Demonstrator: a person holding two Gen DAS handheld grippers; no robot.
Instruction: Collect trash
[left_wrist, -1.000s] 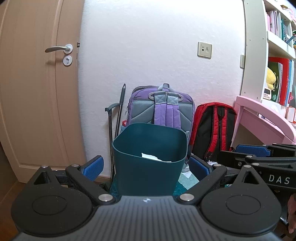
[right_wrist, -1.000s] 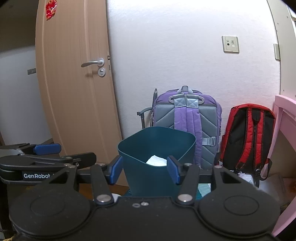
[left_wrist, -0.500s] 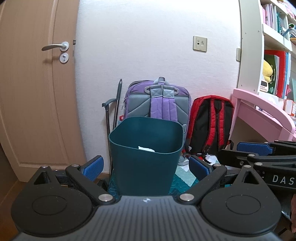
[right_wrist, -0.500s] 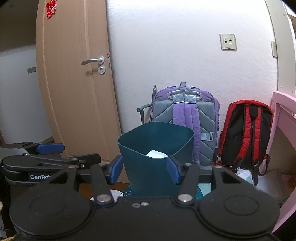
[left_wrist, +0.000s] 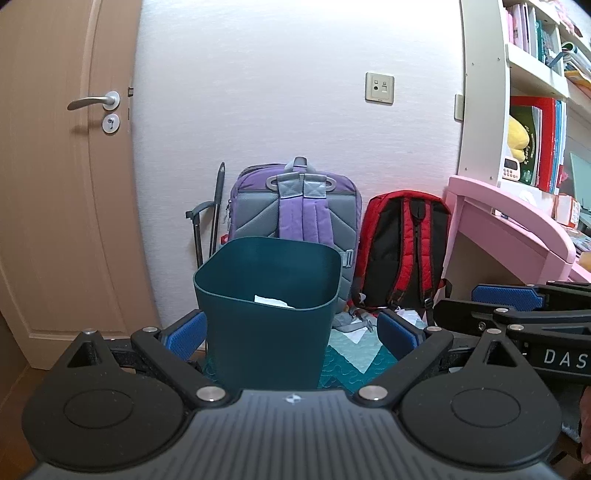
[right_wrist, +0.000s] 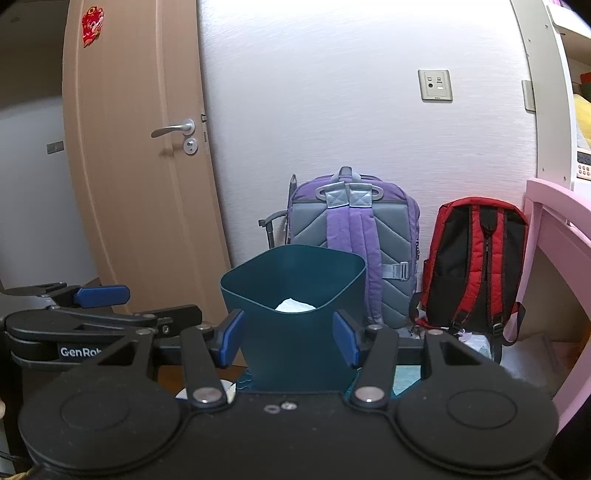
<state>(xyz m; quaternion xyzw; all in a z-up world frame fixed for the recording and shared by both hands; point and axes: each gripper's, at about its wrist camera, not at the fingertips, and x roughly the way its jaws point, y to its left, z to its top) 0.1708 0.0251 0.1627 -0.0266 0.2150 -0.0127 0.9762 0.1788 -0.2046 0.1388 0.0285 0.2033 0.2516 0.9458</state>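
A dark teal trash bin (left_wrist: 267, 314) stands on the floor ahead; it also shows in the right wrist view (right_wrist: 295, 314). White crumpled paper (left_wrist: 271, 301) lies inside it, also seen in the right wrist view (right_wrist: 293, 305). My left gripper (left_wrist: 291, 332) is open and empty, short of the bin. My right gripper (right_wrist: 288, 338) is open and empty, also short of the bin. The right gripper shows at the right of the left wrist view (left_wrist: 517, 314); the left gripper shows at the left of the right wrist view (right_wrist: 92, 314).
A purple backpack (left_wrist: 295, 210) and a red backpack (left_wrist: 404, 247) lean on the white wall behind the bin. White paper scraps (left_wrist: 356, 328) lie on a teal mat (left_wrist: 354, 356). A pink desk (left_wrist: 513, 229) stands right, a wooden door (left_wrist: 62, 166) left.
Both grippers have drawn back from the bin, which looks smaller and farther now. Both stay open and empty.
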